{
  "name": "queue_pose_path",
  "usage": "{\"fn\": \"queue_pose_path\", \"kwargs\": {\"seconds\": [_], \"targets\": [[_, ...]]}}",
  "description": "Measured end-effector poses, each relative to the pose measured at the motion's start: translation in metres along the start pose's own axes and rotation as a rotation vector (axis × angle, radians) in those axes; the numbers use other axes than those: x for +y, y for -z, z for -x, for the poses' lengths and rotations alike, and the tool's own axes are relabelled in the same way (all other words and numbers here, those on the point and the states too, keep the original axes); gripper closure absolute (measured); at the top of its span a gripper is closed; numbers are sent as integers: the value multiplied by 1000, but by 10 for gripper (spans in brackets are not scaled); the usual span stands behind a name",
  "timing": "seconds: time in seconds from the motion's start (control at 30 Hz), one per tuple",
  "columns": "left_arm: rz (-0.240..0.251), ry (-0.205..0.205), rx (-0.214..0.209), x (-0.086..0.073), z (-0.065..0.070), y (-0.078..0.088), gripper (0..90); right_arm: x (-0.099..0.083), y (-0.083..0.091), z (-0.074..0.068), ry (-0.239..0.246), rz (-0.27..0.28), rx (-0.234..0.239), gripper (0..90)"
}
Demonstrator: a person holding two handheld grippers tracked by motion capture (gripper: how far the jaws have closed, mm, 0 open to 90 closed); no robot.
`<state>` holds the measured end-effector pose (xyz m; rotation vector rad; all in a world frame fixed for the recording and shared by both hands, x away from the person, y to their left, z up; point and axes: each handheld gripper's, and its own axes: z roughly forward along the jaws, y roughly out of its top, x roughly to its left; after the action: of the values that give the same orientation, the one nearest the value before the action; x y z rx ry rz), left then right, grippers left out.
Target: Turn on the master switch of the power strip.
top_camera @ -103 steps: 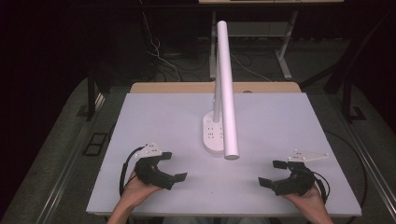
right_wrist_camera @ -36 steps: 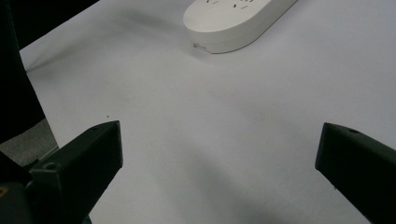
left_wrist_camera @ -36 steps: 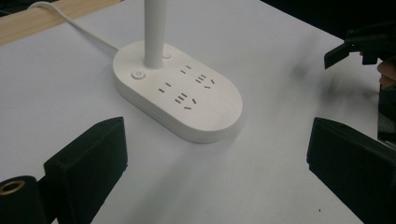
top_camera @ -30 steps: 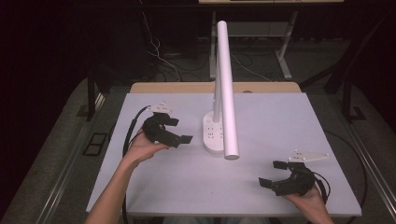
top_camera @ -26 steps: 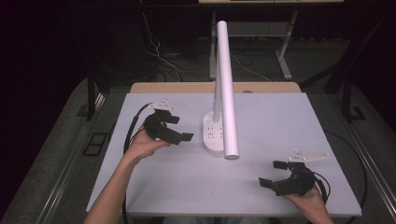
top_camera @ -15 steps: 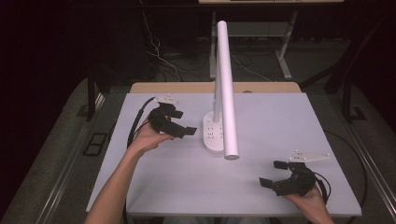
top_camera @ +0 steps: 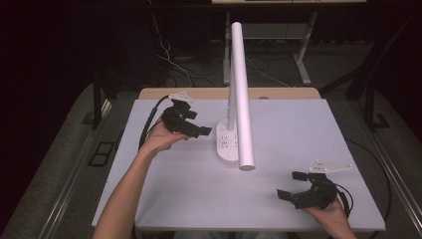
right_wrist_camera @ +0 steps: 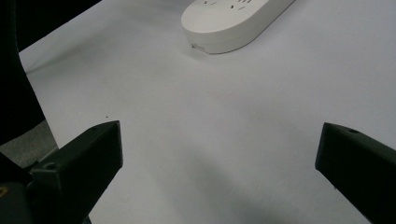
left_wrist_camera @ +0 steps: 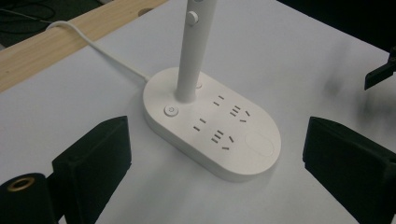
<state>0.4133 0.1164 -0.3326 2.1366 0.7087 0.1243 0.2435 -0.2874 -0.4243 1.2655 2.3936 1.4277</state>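
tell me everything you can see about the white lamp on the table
The lamp looks like smooth white plastic. Its oval base lies flat near the table's middle and carries socket slots, a round power button and an oval pad. A thin stem rises from the base, with a long tube head on top reaching toward the person. A white cord runs off the back. No gripper touches it; the left gripper is close, jaws open.

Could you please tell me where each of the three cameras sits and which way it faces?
High view: above the person's side, looking forward and down on the table; forearms, left gripper, right gripper.
Left gripper view: rides the left gripper, facing the lamp base between open jaws.
Right gripper view: rides the right gripper, low over the table, jaws open.
All three views share the lamp base.
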Motion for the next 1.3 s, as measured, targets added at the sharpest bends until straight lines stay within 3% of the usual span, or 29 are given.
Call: {"fn": "queue_pose_path", "kwargs": {"seconds": [0.23,0.33,0.57,0.63,1.03,1.3], "targets": [[-20,-5,-3,10,-5,-9,81,0,0,0,3,2,-1,3],[-35,13,2,13,-7,-11,109,0,0,0,4,3,-2,3],[-8,82,6,18,-17,-17,180,0,0,-1,3,0,2,3],[-22,73,1,19,-20,-18,203,0,0,-1,3,0,2,3],[8,113,20,16,-32,-33,447,-1,1,0,5,0,2,3],[0,128,26,14,-34,-46,621,-1,1,0,7,-2,1,3]]}}
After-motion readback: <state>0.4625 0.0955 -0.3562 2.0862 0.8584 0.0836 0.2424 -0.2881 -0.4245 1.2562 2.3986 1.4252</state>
